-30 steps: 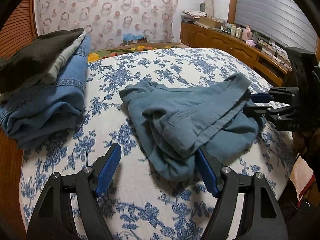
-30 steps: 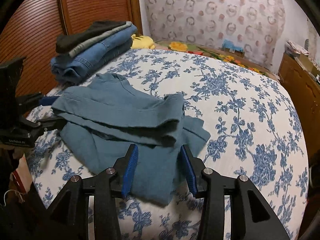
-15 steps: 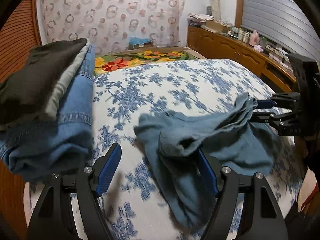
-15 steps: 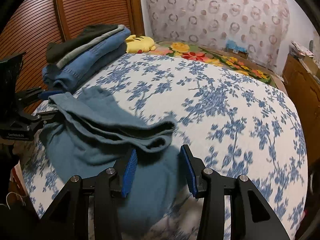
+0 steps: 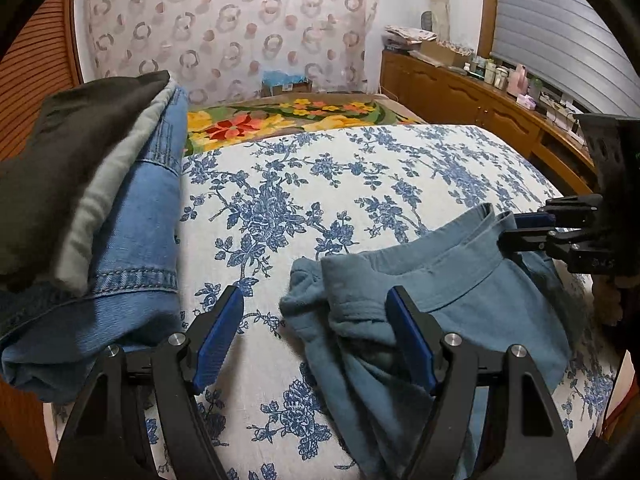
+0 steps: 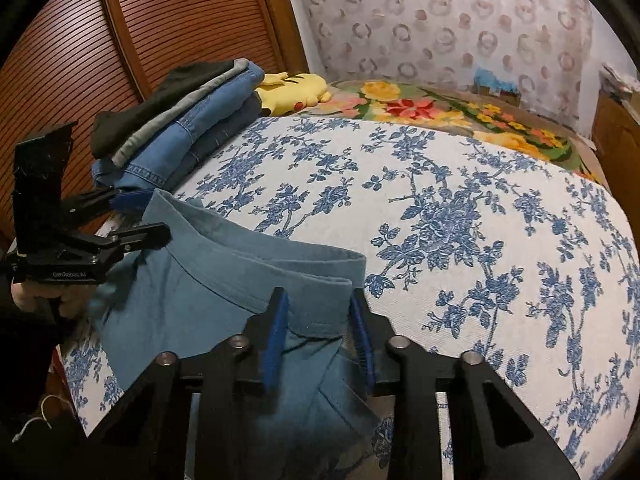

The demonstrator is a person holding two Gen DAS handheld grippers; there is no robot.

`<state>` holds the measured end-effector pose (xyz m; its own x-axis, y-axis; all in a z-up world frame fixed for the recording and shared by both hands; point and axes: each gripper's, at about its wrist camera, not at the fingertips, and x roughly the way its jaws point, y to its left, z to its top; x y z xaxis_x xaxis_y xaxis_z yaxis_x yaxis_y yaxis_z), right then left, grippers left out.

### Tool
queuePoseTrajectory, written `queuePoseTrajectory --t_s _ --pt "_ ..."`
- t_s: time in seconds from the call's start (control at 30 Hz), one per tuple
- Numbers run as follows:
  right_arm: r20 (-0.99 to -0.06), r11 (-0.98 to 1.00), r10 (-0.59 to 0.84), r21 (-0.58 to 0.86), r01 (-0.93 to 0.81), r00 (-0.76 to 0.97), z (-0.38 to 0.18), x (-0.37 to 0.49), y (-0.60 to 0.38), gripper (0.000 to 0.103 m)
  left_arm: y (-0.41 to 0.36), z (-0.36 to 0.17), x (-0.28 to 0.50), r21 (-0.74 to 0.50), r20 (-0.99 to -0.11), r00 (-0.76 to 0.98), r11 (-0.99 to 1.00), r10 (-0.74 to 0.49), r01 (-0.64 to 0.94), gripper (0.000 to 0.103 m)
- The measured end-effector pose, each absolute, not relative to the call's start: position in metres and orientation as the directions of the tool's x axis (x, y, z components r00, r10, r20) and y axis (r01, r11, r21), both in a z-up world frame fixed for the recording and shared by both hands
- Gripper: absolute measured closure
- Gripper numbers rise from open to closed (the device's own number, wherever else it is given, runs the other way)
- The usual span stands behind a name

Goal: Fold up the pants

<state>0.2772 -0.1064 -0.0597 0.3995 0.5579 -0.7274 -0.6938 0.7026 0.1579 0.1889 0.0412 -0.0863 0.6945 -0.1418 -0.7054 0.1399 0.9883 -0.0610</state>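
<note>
The blue-grey pants (image 5: 440,280) lie bunched near the front edge of the bed, waistband uppermost. My left gripper (image 5: 315,294) stands wide open. Its right finger (image 5: 408,336) is hooked into a bunched end of the pants, while the left pad is over bare cover. My right gripper (image 6: 318,296) is closing, and the waistband of the pants (image 6: 224,280) fills the narrow gap between its blue pads. From the left wrist view the right gripper (image 5: 508,232) shows at the far end of the waistband. From the right wrist view the left gripper (image 6: 158,216) shows at the other corner.
A stack of folded clothes (image 5: 120,220), jeans under grey and dark pieces, sits on the bed's left side (image 6: 180,132). The blue-flowered bed cover (image 6: 480,220) spreads beyond. A yellow plush toy (image 6: 292,88) and a flowered blanket (image 5: 288,112) lie at the head. A wooden sideboard (image 5: 460,88) runs along the right.
Both grippers pulled the pants across the cover toward the bed's front edge and the folded stack. The cloth bunched, then its waistband drew out straight. The right jaws narrowed onto the waistband.
</note>
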Motion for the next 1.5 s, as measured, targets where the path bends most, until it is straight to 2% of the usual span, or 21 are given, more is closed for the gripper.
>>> queuePoseTrajectory --t_s 0.07,0.2,0.37,0.57,0.73,1.23,1.43,1.5 --pt "-0.716 0.704 0.564 0.157 -0.692 0.411 -0.056 0.275 -0.108 0.093 0.041 -0.086 0.189 -0.065 -0.702 0.697 0.987 -0.148 0.144 0.028" --pt "-0.667 0.746 0.553 0.130 -0.654 0.499 -0.046 0.272 -0.113 0.094 0.039 -0.081 0.183 -0.069 -0.688 0.710 0.987 -0.152 0.144 0.028" --pt "-0.696 0.749 0.527 0.108 -0.654 0.488 -0.051 0.267 -0.107 0.094 0.039 -0.075 0.168 -0.091 -0.670 0.723 0.985 -0.170 0.148 0.028" --pt "-0.690 0.772 0.506 0.094 -0.629 0.518 -0.038 0.249 -0.117 0.078 0.035 -0.073 0.145 -0.108 -0.658 0.729 0.982 -0.188 0.155 0.028" --pt "-0.704 0.789 0.474 0.073 -0.610 0.529 -0.036 0.218 -0.131 0.073 0.032 -0.075 0.124 -0.117 -0.655 0.730 0.980 -0.197 0.160 0.028" --pt "-0.722 0.845 0.407 0.065 -0.531 0.559 -0.041 0.151 -0.158 0.072 0.022 -0.088 0.081 -0.127 -0.658 0.723 0.977 -0.212 0.171 0.030" --pt "-0.714 0.846 0.425 0.095 -0.525 0.556 -0.040 0.140 -0.163 0.072 0.022 -0.094 0.073 -0.139 -0.662 0.717 0.976 -0.217 0.168 0.037" --pt "-0.712 0.840 0.436 0.102 -0.532 0.551 -0.041 0.138 -0.164 0.072 0.023 -0.095 0.071 -0.142 -0.666 0.713 0.976 -0.219 0.167 0.043"
